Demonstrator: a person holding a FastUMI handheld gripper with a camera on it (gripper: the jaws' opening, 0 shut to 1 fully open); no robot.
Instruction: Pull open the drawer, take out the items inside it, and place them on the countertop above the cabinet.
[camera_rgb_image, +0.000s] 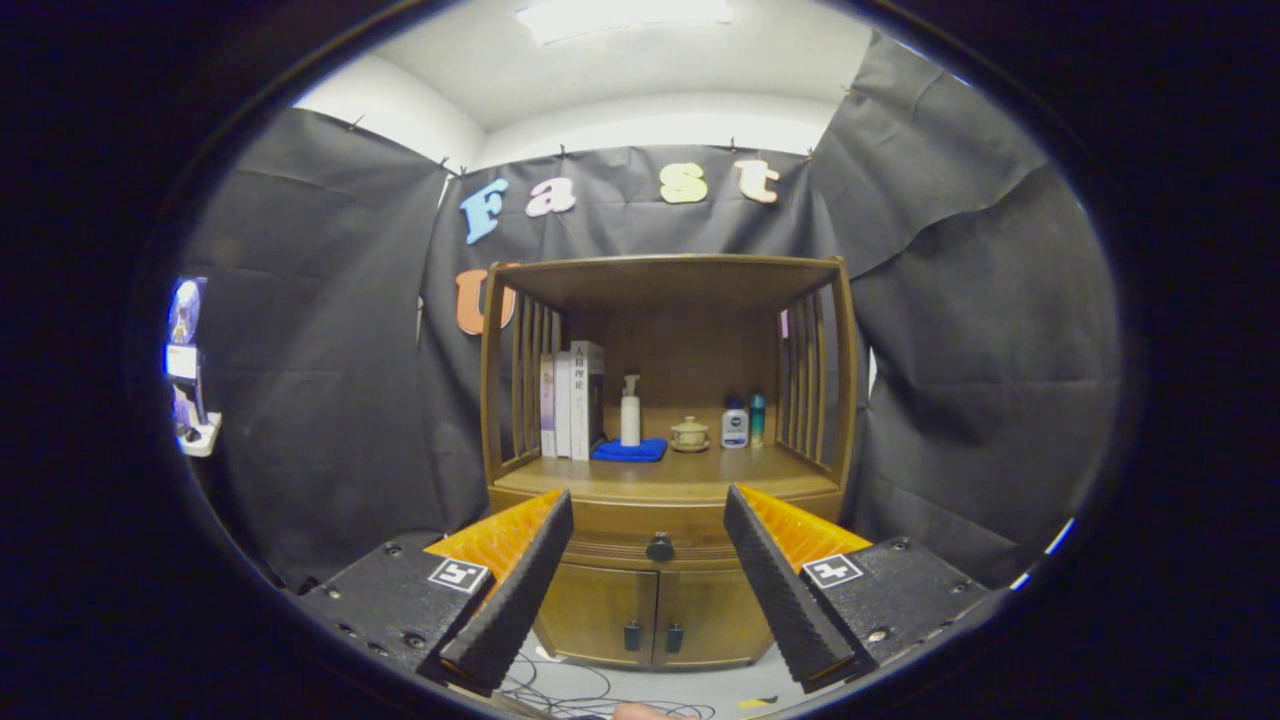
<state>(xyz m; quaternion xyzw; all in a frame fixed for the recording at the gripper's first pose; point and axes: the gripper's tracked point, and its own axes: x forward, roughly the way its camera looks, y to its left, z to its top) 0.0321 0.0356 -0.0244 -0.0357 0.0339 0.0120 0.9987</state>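
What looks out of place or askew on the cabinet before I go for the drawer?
Nothing stands out. The drawer is shut, its knob centred beyond the open tool. On the countertop, the books, pump bottle, cloth, lidded cup and two small bottles stand tidy.

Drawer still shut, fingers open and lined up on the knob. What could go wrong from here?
1. The drawer knob is small and round, so the open gripper may slip off it or close off-centre.
2. The countertop already carries books, a pump bottle on a blue cloth and a lidded cup; placed items could knock them.
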